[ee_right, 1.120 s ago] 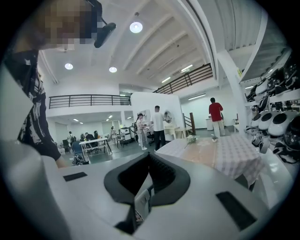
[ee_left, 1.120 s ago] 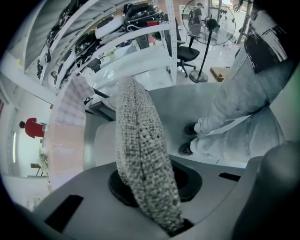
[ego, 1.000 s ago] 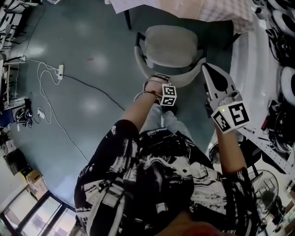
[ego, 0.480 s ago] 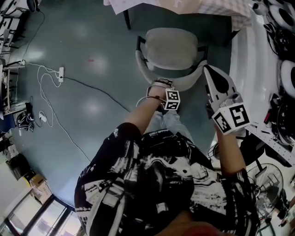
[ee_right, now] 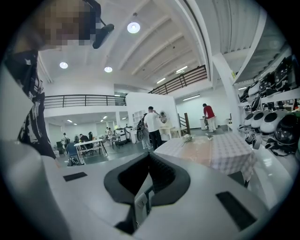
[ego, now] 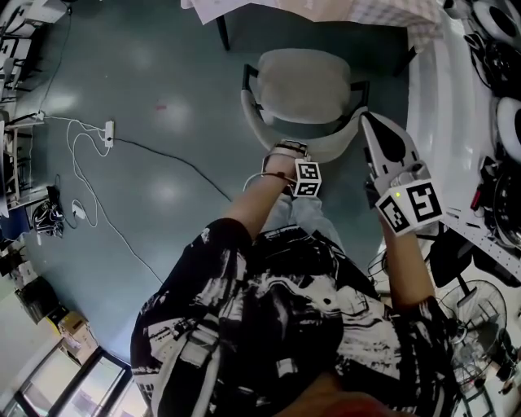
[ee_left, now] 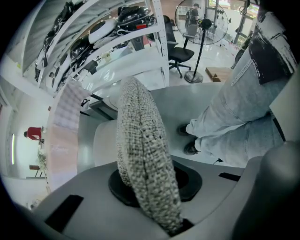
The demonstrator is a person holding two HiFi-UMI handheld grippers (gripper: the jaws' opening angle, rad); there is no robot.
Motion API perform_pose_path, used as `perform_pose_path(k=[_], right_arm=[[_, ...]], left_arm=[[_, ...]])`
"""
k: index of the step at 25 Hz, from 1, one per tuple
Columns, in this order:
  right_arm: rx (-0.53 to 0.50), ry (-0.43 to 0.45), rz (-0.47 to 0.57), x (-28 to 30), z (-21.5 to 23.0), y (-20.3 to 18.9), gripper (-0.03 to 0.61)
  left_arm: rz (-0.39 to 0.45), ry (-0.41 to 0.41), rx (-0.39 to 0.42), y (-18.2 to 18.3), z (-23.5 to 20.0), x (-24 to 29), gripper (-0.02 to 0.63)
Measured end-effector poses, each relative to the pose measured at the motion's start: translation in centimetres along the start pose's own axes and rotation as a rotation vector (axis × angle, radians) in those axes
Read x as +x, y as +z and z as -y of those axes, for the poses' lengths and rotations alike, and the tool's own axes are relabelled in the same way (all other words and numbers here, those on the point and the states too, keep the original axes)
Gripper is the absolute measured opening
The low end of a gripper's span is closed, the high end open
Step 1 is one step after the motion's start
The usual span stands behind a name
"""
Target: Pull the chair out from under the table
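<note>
The chair (ego: 305, 85) has a grey woven seat and a curved backrest (ego: 330, 147); it stands on the floor just in front of the table (ego: 366, 12) with the checked cloth. My left gripper (ego: 291, 163) points steeply down and is shut on the top edge of the backrest. In the left gripper view the woven backrest (ee_left: 140, 140) runs up between the jaws of my left gripper (ee_left: 154, 187). My right gripper (ego: 366, 120) hovers level beside the chair's right side, shut and holding nothing. The right gripper view shows my right gripper (ee_right: 147, 183) facing the table (ee_right: 211, 150).
White shelves with helmets (ego: 488, 98) line the right side. A cable and power strip (ego: 106, 126) lie on the floor at the left. A floor fan (ego: 480, 318) stands at my right. My own legs (ee_left: 234, 108) are close behind the chair.
The chair has slid a little away from the table with my left gripper still shut on its backrest. The right gripper has kept its place beside it.
</note>
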State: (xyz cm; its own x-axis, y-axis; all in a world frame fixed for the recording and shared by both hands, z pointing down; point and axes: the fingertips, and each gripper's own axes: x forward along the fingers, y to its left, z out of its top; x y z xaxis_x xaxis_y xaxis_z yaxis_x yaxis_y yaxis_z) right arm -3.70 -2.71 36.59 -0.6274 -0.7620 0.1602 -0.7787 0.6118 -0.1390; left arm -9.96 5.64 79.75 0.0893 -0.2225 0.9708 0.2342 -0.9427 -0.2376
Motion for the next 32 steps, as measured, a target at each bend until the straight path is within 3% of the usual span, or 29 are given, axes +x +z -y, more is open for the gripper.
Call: perform_pose_path(k=[11,15,17,20,24,26,28,32], right_arm=[[-0.005,0.007,0.009,-0.1,-1.2,0.4,-0.002],[-0.004,0.006,0.013,-0.2,-1.3,0.5,-0.002],[-0.006,0.006,0.018,-0.3,-1.4,0.7,-0.002],[-0.007,0.001,0.032,-0.7,-1.5,1.3,-0.002],[-0.013,-0.004,0.062,-1.3,-1.2,2.8,-0.002],[-0.019,-0.008,0.078,-1.5,-1.1,3.7,-0.002],[-0.024,-0.013,0.093,-1.6,-1.0,4.5,-0.002],[-0.037,-0.019,0.122,-1.8,-0.5,6.0,-0.002]], left_arm=[[-0.008,-0.017,-0.022,0.9,2.7,-0.5,0.051],[0.000,-0.045,-0.057,1.0,2.7,-0.5,0.137],[0.033,-0.052,-0.091,1.3,2.4,-1.4,0.160],[0.114,-0.066,-0.146,2.2,1.6,-4.1,0.147],[0.175,-0.055,-0.198,0.8,0.3,-8.8,0.187],[0.207,-0.020,-0.258,-0.9,-0.9,-11.7,0.178],[0.253,0.051,-0.350,-2.9,-3.3,-15.1,0.109],[0.408,0.248,-0.618,-6.8,-11.2,-24.1,0.092]])
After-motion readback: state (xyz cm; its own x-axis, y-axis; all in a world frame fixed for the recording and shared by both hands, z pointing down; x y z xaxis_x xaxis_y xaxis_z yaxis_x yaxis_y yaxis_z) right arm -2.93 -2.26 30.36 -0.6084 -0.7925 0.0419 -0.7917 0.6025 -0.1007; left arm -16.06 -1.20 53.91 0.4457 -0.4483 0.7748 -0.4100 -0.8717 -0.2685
